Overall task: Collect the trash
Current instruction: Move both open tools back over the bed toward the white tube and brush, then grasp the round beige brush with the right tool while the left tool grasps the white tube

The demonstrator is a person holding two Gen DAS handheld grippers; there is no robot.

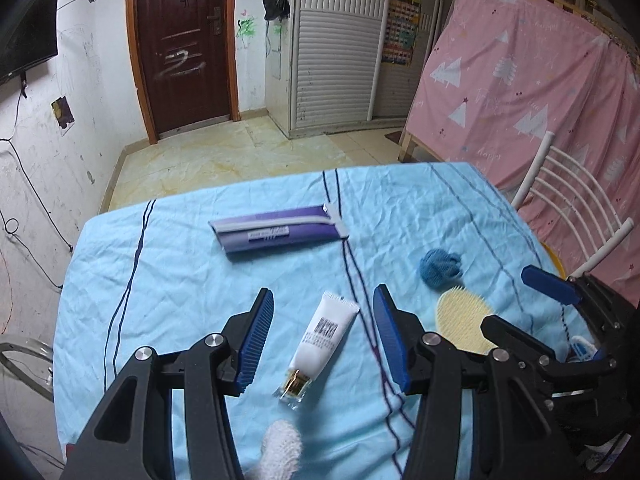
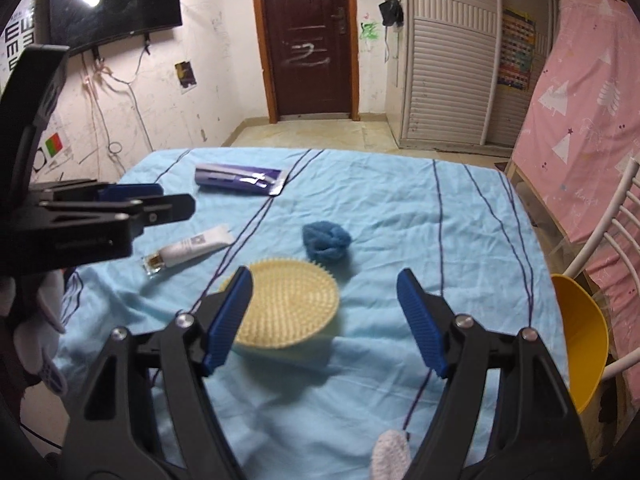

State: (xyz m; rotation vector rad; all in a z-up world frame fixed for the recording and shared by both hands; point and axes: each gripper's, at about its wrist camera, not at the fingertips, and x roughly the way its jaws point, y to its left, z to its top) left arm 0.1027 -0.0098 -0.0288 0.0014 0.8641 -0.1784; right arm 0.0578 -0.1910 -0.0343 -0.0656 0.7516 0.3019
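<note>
Nearest item: left claw [image 1: 323, 336], black frame with ribbed blue pads, jaws spread and nothing between the pads; a white knitted glove fingertip [image 1: 281, 444] shows below it.

Item: white plastic squeeze tube with gold cap [image 1: 318, 344], lying flat on the table in line with the gap of the left claw, untouched, cap end toward the camera.

Item: right claw [image 2: 325, 322], same black and blue build, jaws spread wide, pinching nothing.

Item: round pale-yellow bristled plastic pad [image 2: 286, 304], flat on the table, partly behind the left finger of the right claw; whether the finger touches it cannot be told.

Item: crumpled blue wad, cloth or paper [image 2: 326, 242], just beyond the yellow pad, near the table's middle.

Item: flat purple and white packet [image 1: 280, 232], at the far side of the table, well apart from both claws.

Support: table under a wrinkled light-blue cloth with dark thin stripes [image 2: 400, 208].

Surroundings: yellow plastic bin [image 2: 584, 336] at the table's right edge, beside a white slatted chair [image 2: 608, 240]; pink curtain with tree print [image 1: 520, 92]; dark brown door [image 1: 180, 40]; black wall screen [image 2: 116, 0].
</note>
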